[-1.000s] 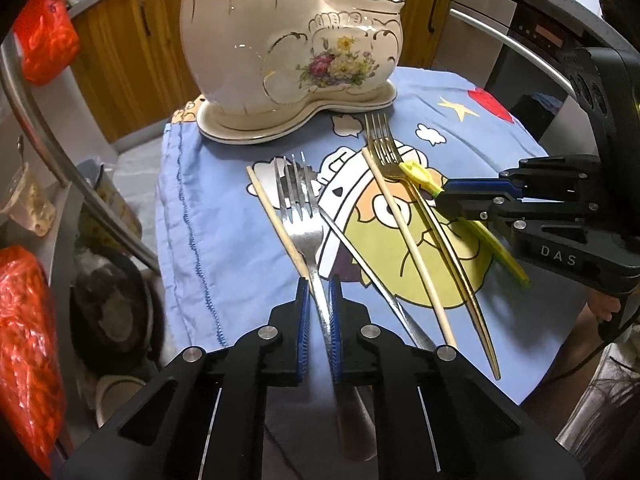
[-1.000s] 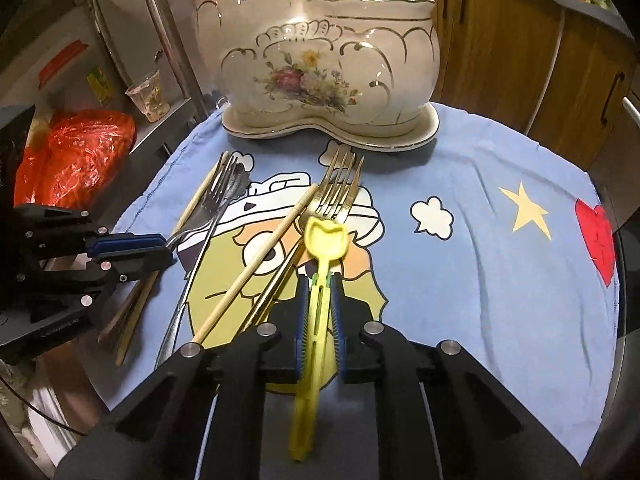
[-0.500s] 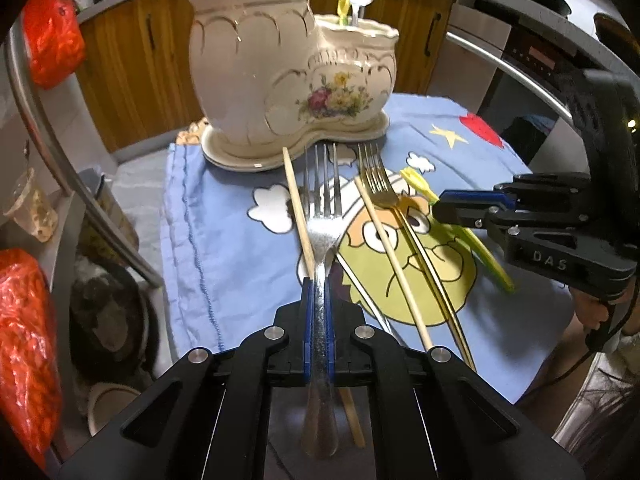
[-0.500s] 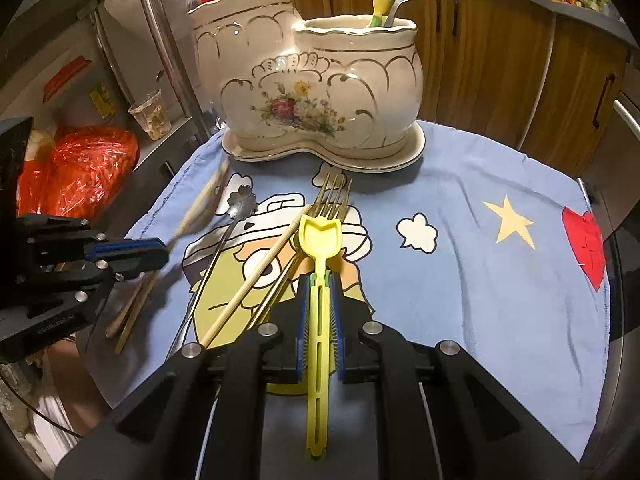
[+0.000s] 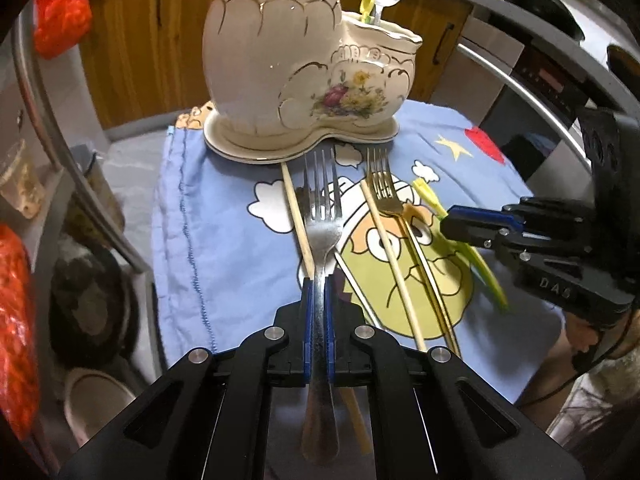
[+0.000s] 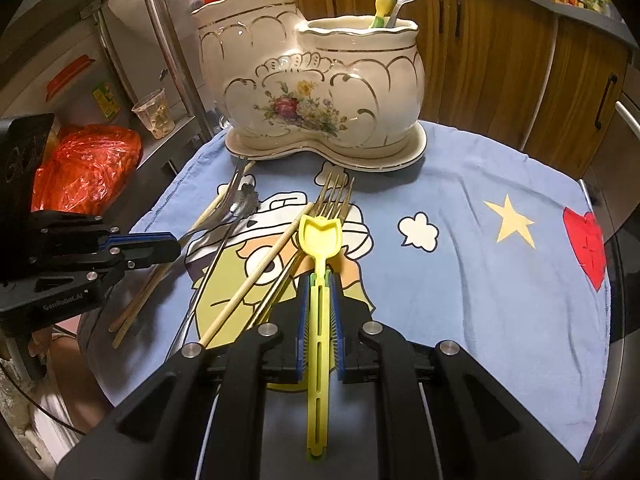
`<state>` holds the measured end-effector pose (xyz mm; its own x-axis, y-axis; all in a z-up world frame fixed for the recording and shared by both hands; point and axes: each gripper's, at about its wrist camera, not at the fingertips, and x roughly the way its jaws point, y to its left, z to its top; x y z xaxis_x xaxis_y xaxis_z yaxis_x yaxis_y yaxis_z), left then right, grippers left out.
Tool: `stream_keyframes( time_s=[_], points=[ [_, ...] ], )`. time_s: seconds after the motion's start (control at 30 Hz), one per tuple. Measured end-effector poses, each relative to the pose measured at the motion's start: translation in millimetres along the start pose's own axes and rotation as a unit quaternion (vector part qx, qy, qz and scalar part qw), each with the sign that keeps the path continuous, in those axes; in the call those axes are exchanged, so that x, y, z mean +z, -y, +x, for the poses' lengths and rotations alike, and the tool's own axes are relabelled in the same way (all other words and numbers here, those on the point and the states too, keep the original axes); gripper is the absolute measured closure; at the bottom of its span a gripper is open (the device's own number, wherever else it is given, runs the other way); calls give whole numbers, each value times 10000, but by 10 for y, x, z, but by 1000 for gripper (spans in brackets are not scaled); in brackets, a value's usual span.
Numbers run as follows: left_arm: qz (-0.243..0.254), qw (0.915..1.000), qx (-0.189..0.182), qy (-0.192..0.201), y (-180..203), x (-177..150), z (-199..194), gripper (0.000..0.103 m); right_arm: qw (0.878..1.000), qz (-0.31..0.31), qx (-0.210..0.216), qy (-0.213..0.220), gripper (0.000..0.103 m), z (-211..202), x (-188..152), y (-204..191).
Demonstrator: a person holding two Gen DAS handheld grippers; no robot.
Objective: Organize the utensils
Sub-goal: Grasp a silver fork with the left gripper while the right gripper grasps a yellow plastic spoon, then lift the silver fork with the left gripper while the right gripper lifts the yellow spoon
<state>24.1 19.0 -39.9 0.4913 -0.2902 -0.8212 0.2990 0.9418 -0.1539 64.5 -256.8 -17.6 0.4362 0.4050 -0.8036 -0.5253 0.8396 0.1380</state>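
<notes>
Utensils (image 5: pixel 394 240) lie on a blue cartoon cloth (image 6: pixel 460 280) covering the desk, wooden cabinets (image 6: pixel 500 60) behind; left gripper (image 5: pixel 319 288) clamps a fork (image 5: pixel 322 216), right gripper (image 6: pixel 319 284) a yellow scoop (image 6: pixel 320 236).

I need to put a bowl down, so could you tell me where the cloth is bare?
Bare cloth lies right of the gold fork, around the star and heart. Left of it is crowded: chopsticks, and both shut grippers, left gripper and right gripper.
</notes>
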Motion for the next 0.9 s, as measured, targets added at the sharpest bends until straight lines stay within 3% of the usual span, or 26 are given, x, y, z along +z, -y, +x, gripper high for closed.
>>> stream_keyframes(
  time_s=[0.1, 0.3, 0.63, 0.9],
  points=[
    [95, 9998, -12, -184, 27, -29, 60, 97, 10000, -7, 4, 0, 93, -2, 3, 0],
    [141, 9998, 36, -128, 22, -38, 32, 97, 10000, -25, 21, -2, 93, -3, 4, -10],
    [250, 9986, 19, 476, 87, -9, -249, 97, 10000, -24, 29, 75, 93, -28, 5, -11],
    [365, 9942, -25, 1014, 139, 36, -452, 97, 9983, 22, 16, 589, 93, -232, 57, 9]
  ],
)
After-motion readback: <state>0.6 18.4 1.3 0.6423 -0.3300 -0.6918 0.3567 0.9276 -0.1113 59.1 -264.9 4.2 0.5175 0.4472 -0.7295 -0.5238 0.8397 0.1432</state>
